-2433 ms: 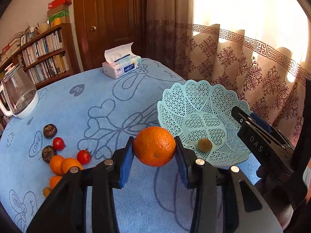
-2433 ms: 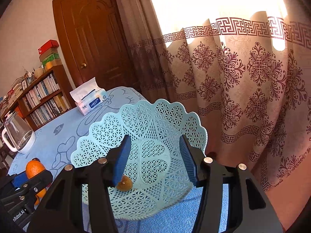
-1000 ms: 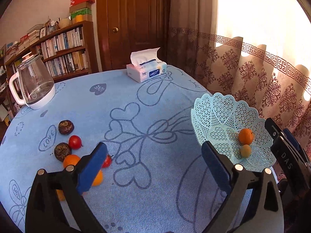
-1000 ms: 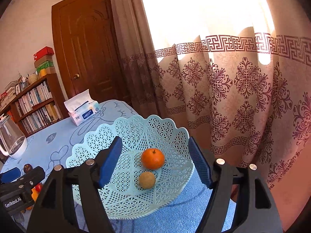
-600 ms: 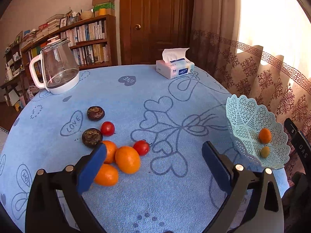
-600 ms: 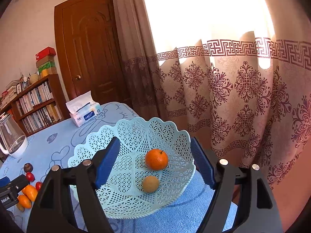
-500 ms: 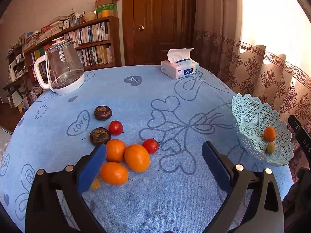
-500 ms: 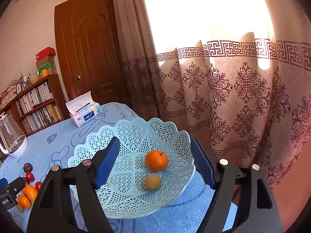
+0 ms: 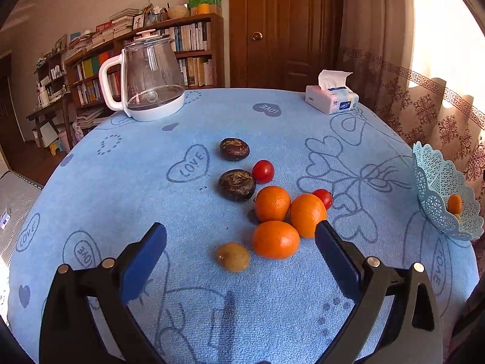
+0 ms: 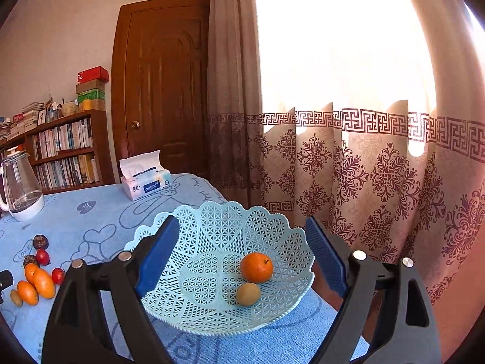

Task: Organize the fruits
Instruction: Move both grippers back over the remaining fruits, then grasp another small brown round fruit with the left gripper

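This was a room in a home, like a living room or dining room. A round table (image 9: 121, 188) wore a soft blue cloth with hearts and the word LOVE on it. A wooden bookshelf (image 9: 194, 51) stood by the wall, full of books, with boxes and small things piled on top. A brown wooden door (image 10: 169, 91) with a round knob was next to it. Long patterned curtains (image 10: 363, 182) hung over a bright window. A glass kettle (image 9: 150, 75) and a tissue pack (image 9: 332, 98) sat on the table.
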